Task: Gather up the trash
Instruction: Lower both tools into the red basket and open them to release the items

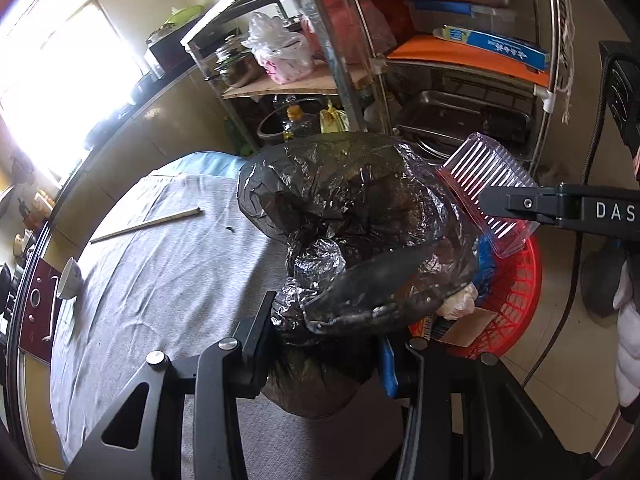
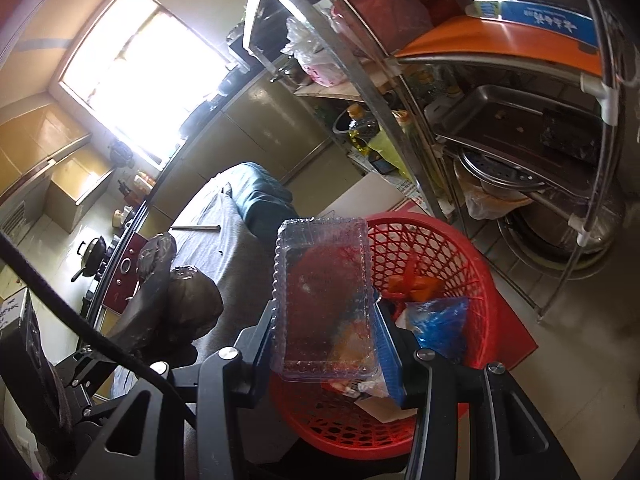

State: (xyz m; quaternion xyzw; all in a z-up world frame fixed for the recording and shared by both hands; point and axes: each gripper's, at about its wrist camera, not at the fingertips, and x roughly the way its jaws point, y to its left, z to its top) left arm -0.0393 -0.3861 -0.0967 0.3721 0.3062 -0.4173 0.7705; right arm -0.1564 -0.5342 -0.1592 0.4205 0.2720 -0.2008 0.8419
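My left gripper (image 1: 326,340) is shut on a crumpled black plastic bag (image 1: 352,208), which bulges up over the grey-clothed table's right edge. To its right stands a red mesh basket (image 1: 516,280) on the floor. The right gripper (image 1: 500,208) reaches in from the right, holding a clear ribbed plastic box (image 1: 488,188) above the basket. In the right wrist view, my right gripper (image 2: 324,336) is shut on that clear plastic box (image 2: 324,272), held upright over the red basket (image 2: 452,248). The black bag (image 2: 176,296) hangs at the left.
The basket holds a blue bag (image 2: 436,324), cardboard and wrappers. Behind it stands a metal rack (image 2: 400,128) with steel trays (image 2: 516,120) and bottles. On the grey cloth (image 1: 160,280) lie a chopstick (image 1: 144,224) and a white bowl (image 1: 70,280). A black cable (image 1: 572,280) hangs at the right.
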